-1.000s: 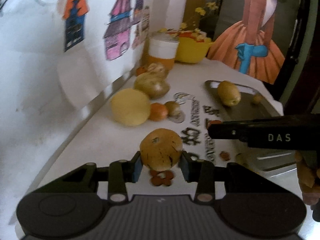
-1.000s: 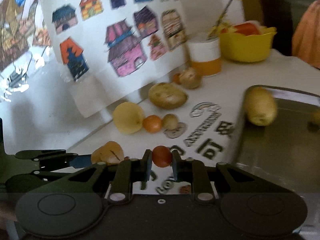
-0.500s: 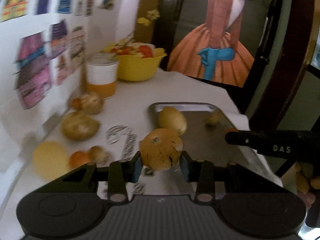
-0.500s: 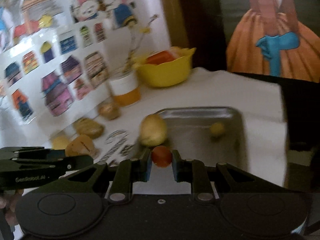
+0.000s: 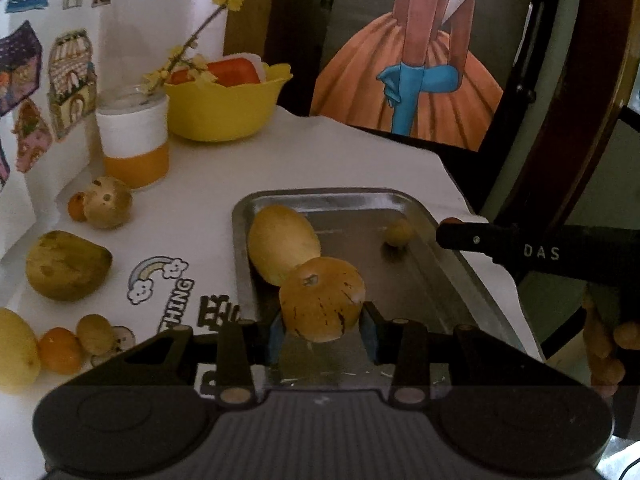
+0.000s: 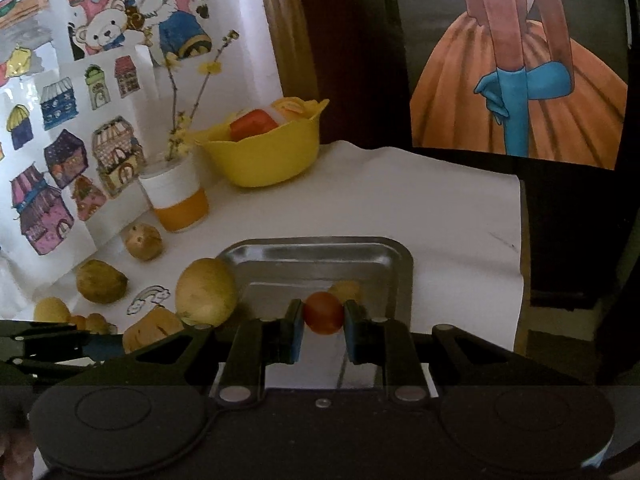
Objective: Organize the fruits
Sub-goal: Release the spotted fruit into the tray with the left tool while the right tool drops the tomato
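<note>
1. Both grippers have swung away from the fruit row by the wall since a second ago and now sit over the metal tray (image 5: 448, 264), each carrying the same fruit as before.
2. The left gripper (image 5: 322, 330) is clamped on a speckled tan fruit (image 5: 322, 304), which hangs above the near end of the tray, just in front of a large yellow fruit (image 5: 282, 242) that lies against the tray's left wall.
3. The right gripper (image 6: 323, 322) is closed around a small red-orange fruit (image 6: 324, 312), held over the tray's middle.
4. A small yellow-brown fruit (image 5: 397, 233) lies in the tray near its far right side; in the right wrist view it is mostly hidden behind the red-orange fruit.
5. On the white tablecloth (image 5: 340, 152), left of the tray, other fruit sits in a loose row along the wall: a round brown fruit (image 5: 107, 202) touching a small orange one (image 5: 76, 208), a dull green-brown fruit (image 5: 66, 264), and nearer the camera a yellow fruit (image 5: 14, 350), an orange fruit (image 5: 60, 350) and a small brown fruit (image 5: 96, 334) close together.
6. Behind them stand a white and orange cup (image 5: 134, 142) with a flowering twig and a yellow bowl (image 5: 224, 108), just beside each other.
7. In the left wrist view, the right gripper's black finger enters from the right, level with the tray's right rim.
</note>
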Demonstrator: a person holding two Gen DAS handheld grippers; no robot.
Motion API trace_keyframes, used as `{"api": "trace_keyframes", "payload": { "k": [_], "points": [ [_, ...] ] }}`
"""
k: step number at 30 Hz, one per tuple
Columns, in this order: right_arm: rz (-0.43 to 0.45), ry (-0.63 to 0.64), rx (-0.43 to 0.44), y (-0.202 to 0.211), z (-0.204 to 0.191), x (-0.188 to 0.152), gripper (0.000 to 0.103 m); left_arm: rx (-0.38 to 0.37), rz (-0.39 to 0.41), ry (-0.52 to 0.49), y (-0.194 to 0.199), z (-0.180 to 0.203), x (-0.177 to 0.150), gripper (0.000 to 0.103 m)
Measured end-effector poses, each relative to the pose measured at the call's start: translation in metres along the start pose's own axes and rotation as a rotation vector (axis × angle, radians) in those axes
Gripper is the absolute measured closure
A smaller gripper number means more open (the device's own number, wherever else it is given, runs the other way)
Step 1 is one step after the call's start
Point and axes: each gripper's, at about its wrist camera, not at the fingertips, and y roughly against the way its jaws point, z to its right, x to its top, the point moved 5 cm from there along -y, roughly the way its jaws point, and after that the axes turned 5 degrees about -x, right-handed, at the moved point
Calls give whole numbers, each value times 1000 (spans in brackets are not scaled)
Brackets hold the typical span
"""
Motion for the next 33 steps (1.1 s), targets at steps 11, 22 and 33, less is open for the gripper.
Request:
{"api": "trace_keyframes", "payload": {
  "k": [11, 22, 33],
  "points": [
    [-43, -8, 8, -23, 1, -14, 80, 28, -30, -6, -10, 0, -4, 60],
    [-50, 51, -38, -33, -3, -22, 80, 48, -61, 3, -17, -2, -8, 60],
    [-35, 74, -45, -28, -6, -23, 70, 39, -85, 4, -17, 1, -12, 58]
  ]
}}
